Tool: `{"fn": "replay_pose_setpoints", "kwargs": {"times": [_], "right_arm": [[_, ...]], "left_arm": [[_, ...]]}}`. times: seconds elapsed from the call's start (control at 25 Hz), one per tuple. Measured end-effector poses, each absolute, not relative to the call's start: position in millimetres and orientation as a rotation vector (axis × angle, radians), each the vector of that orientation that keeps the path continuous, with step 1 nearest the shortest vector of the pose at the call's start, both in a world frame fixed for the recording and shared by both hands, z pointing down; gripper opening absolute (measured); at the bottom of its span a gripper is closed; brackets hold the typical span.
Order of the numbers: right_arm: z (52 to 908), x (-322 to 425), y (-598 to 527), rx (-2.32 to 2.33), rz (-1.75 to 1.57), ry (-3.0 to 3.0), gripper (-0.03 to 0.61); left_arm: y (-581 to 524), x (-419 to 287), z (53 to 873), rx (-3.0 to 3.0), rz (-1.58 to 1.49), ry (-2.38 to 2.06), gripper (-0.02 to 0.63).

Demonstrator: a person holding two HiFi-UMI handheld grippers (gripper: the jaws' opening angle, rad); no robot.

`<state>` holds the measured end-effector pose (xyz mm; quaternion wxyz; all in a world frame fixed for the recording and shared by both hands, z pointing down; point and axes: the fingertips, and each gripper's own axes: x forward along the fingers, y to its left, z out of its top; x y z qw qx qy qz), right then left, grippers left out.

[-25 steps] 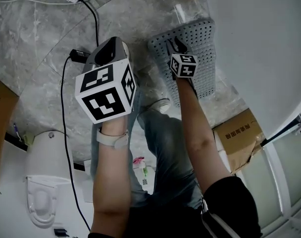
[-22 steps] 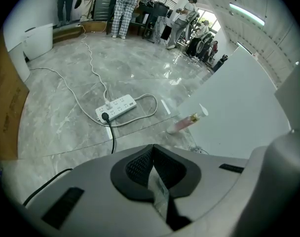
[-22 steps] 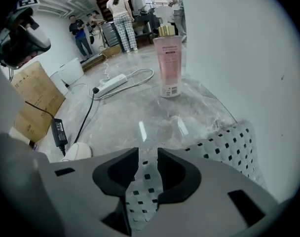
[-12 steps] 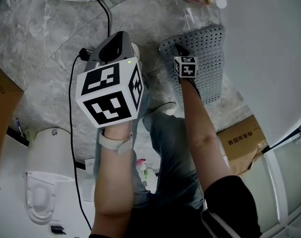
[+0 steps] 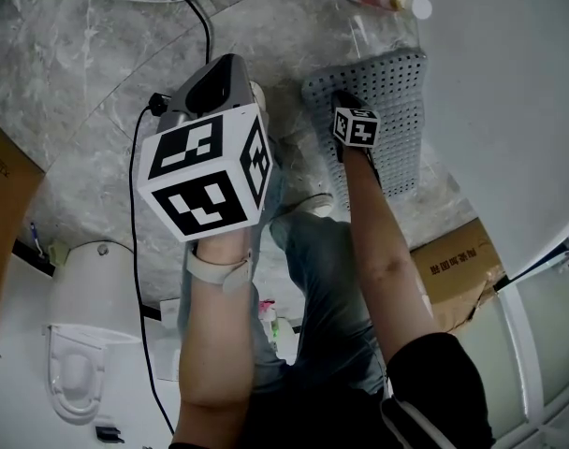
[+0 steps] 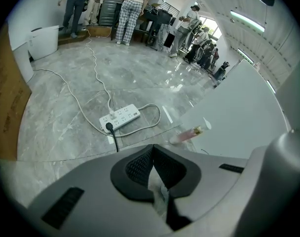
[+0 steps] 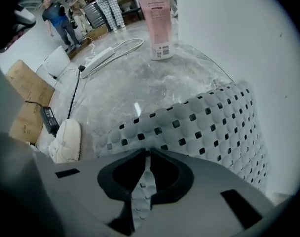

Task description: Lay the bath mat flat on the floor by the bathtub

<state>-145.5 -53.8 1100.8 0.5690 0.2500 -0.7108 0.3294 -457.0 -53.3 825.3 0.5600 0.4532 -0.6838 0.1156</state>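
Our right gripper (image 7: 147,154) is low at the floor (image 5: 88,82), its jaws closing with a fold of the bath mat (image 7: 209,127) pinched between them. In the right gripper view the pads press on that fold. From there the grey, hole-dotted mat spreads away from us over the marble floor, its far side running along the white bathtub (image 5: 509,92) wall. We cannot tell whether the whole mat lies flat, since the part nearest the jaws bulges upward.

Our left gripper (image 6: 153,147) is held higher and well apart from the mat, with its jaw tips together. A pale sliver shows in the gap behind the tips, and we cannot make out what it is.

Beyond the mat a pink bottle (image 7: 158,26) sits by the tub wall. Further out on the floor lies a white power strip (image 6: 119,117) with a black plug in it and cables trailing off. A white shoe (image 7: 66,142) is just beside the mat's left edge. A cardboard box (image 5: 453,251) sits near the tub behind the right arm, and a toilet (image 5: 79,344) stands at the lower left of the head view.
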Motion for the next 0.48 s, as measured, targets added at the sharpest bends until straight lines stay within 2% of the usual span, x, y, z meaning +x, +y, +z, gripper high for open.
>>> {"fn": "replay_pose_setpoints", "kwargs": {"times": [0.28, 0.48], "right_arm": [[1077, -143, -123, 0.742, 0.658, -1.751, 0.045], [1090, -140, -136, 0.733, 0.701, -1.748, 0.084]], "left_arm": [[-67, -443, 826, 1.091, 0.279, -1.59, 0.018], [-75, -452, 824, 1.104, 0.302, -1.604, 0.018]]}}
